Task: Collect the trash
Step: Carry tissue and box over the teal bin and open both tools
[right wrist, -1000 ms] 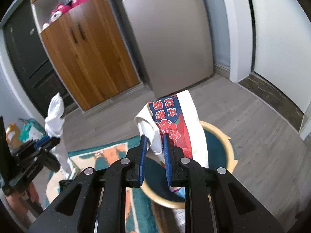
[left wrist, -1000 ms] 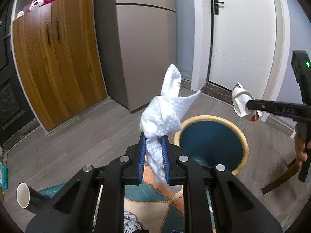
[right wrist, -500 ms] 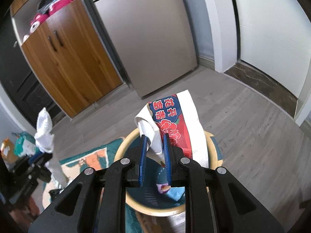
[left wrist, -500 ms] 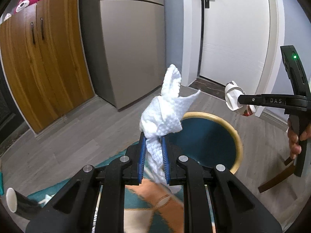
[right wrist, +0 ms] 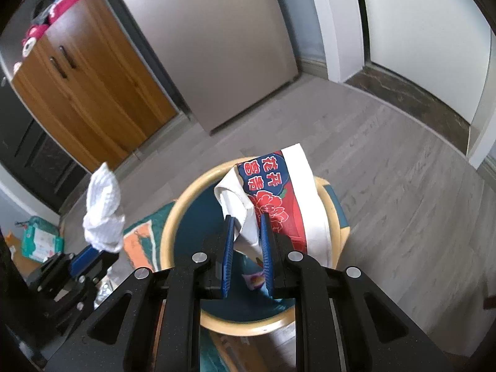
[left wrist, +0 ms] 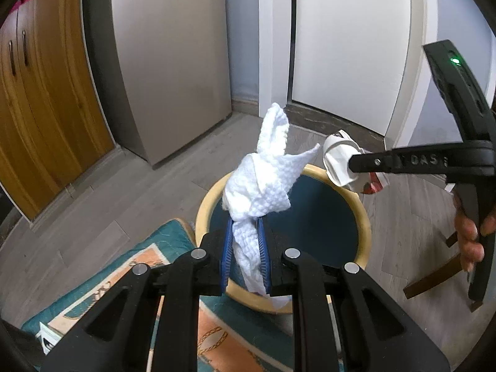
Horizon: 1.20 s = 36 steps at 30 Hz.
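A dimpled white paper towel [left wrist: 263,183] is showing a rough quilted texture between ribbed blue pads [left wrist: 226,254] of the matt black plastic left gripper [left wrist: 245,257], while a glossy printed wrapper [right wrist: 279,204] is catching light above the smooth-rimmed bin [right wrist: 173,217] on the matt grey wood-grain floor [right wrist: 403,186].

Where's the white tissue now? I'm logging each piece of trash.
Clamped in the left gripper, the white tissue hangs over the bin's near rim.

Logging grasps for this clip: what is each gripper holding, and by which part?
Left gripper pinches the white paper towel by its twisted lower part. Right gripper pinches the red-and-blue printed wrapper by its white folded corner.
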Motion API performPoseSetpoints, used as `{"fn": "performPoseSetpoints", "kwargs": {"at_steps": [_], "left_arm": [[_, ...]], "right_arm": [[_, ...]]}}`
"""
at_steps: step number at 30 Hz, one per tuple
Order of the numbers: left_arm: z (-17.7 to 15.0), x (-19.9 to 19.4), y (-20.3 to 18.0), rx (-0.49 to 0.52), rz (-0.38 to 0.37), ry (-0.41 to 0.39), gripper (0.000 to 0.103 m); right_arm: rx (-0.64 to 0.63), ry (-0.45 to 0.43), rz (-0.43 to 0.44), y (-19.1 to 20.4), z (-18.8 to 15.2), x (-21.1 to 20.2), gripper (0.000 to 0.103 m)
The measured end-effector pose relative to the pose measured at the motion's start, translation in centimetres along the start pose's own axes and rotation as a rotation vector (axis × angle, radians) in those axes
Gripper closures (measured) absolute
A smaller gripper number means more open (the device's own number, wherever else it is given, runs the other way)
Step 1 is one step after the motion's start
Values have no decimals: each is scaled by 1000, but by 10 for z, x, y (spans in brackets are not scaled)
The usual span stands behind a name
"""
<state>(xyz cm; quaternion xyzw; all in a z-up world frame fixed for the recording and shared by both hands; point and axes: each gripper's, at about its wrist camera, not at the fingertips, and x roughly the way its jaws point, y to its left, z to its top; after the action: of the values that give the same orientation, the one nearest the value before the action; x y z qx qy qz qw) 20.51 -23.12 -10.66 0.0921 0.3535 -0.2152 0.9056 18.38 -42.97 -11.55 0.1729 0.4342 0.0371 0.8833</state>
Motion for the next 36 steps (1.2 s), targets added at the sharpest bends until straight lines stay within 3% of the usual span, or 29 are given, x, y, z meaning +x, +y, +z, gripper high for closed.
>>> {"fn": "performPoseSetpoints", "kwargs": {"at_steps": [7, 20, 31, 36], "left_arm": [[11, 29, 0, 5, 4, 30, 88], [20, 29, -8, 6, -1, 19, 87], [12, 29, -3, 19, 7, 50, 64], [11, 25, 6, -4, 24, 51, 62]], "right_arm": [[19, 27, -26, -11, 1, 16, 85], [30, 39, -20, -12, 1, 24, 85], [38, 46, -17, -12, 0, 25, 85], [36, 63, -4, -13, -3, 30, 82]]}}
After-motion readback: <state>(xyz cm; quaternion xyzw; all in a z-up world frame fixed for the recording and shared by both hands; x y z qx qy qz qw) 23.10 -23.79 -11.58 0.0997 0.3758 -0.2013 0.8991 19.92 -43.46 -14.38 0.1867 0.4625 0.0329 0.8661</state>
